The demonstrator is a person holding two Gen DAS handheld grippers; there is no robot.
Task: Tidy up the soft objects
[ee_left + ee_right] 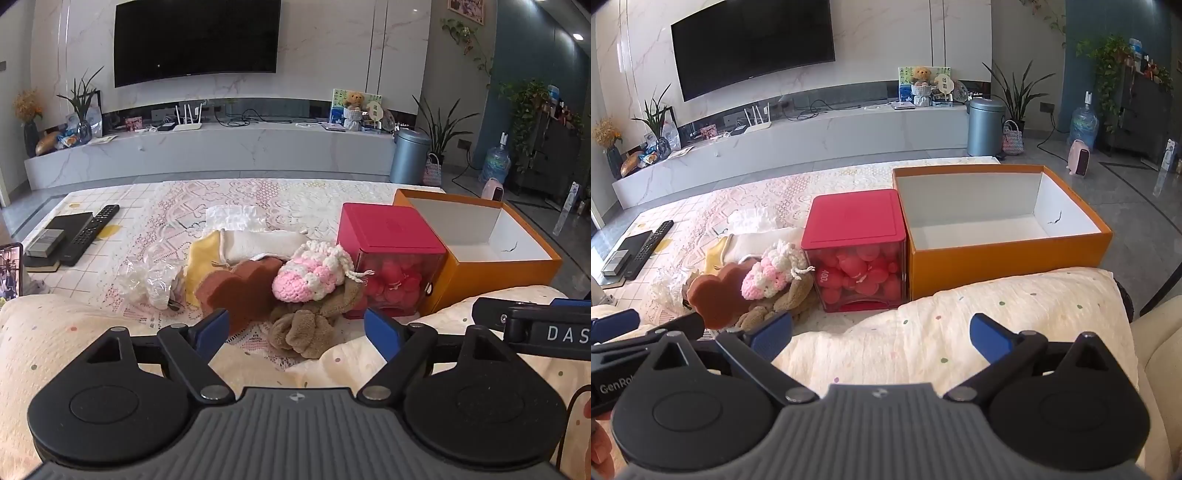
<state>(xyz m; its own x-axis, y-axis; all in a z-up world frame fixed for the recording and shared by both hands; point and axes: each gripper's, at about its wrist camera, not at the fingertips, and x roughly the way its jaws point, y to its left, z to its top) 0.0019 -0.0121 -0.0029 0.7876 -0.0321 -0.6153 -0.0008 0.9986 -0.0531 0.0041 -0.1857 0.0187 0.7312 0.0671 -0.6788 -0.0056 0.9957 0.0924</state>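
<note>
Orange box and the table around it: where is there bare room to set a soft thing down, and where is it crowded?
The orange box is empty inside. Bare lace tablecloth lies behind the white cloths, and between the remote and the plastic wrap. Crowded: the pile of sponge, knitted pouch and brown cloth, tight against the red container.

The open box [1004, 254] sits at the right of the worktop [849, 181], touching the lidded box of balls [857, 251] on its left. Left of that lies a pile (sponge [718, 295], knitted pouch [768, 277], towel [790, 301] underneath). The remote [650, 243] lies far left.
</note>
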